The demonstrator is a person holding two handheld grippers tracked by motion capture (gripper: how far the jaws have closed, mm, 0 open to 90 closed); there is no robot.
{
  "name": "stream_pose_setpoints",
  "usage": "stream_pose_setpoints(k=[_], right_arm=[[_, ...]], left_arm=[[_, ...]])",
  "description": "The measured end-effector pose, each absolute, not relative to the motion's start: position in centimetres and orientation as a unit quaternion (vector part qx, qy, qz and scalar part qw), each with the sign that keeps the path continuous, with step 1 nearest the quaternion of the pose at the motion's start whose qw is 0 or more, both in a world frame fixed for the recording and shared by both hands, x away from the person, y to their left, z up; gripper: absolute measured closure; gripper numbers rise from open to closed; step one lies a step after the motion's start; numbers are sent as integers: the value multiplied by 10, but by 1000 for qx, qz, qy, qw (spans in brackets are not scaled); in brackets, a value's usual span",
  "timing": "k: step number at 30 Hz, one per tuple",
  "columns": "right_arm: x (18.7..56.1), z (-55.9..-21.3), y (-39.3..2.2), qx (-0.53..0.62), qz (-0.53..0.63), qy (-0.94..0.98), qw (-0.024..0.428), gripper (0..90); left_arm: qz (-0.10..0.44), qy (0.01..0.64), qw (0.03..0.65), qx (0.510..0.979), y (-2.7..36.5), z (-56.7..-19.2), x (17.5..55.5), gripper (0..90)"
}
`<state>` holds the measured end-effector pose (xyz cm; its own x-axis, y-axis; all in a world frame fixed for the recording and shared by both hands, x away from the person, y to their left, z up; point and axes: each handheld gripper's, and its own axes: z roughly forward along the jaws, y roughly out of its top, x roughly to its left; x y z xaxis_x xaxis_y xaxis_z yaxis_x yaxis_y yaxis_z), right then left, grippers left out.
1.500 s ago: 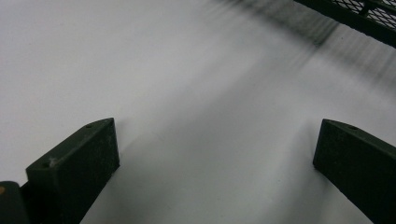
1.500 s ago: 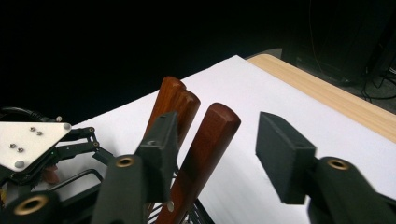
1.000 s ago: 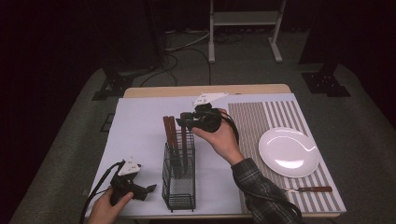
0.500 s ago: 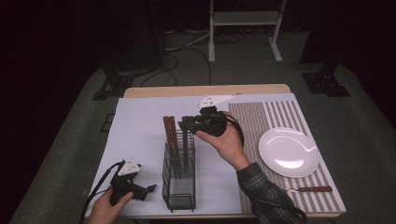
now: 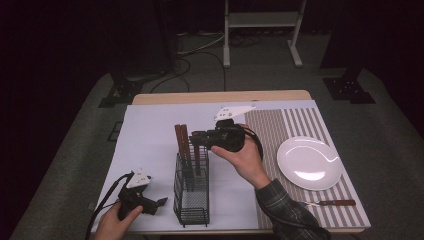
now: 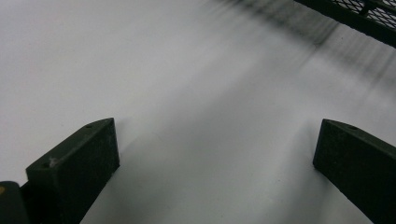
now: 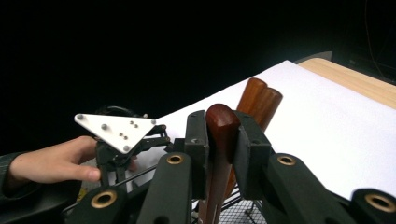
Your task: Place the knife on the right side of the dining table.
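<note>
A black wire basket (image 5: 191, 197) stands on the white sheet (image 5: 150, 135) with wooden-handled utensils upright in it. My right gripper (image 5: 198, 138) reaches in from the right, level with the handle tops. Its jaws have just been closing and are shut on one brown wooden handle (image 7: 222, 119). Two more wooden handles (image 7: 259, 100) stand just behind it. Left of the basket, my left gripper (image 5: 159, 202) rests low on the sheet. Seen along its jaws, the left gripper (image 6: 215, 158) is open with bare white sheet between them.
A white plate (image 5: 310, 162) lies on the striped placemat (image 5: 300, 122) at the right, with a wooden-handled utensil (image 5: 332, 203) near the front edge below it. The basket's corner (image 6: 359, 18) lies ahead of the left gripper. The table's wooden rim (image 5: 220, 96) runs along the back.
My right gripper has shifted slightly right and up at the handle tops and closed on one handle. The left gripper has stayed in place.
</note>
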<state>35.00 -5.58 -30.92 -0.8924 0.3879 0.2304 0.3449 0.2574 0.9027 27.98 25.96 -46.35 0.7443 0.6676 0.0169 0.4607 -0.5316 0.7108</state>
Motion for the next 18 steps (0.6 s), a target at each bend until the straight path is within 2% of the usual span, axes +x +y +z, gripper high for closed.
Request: stream_pose_setpoints(k=[18], right_arm=[[344,-290,-62,222,578,784,39,776]], left_arm=[[144,327,357,863,260,-464,280,0]])
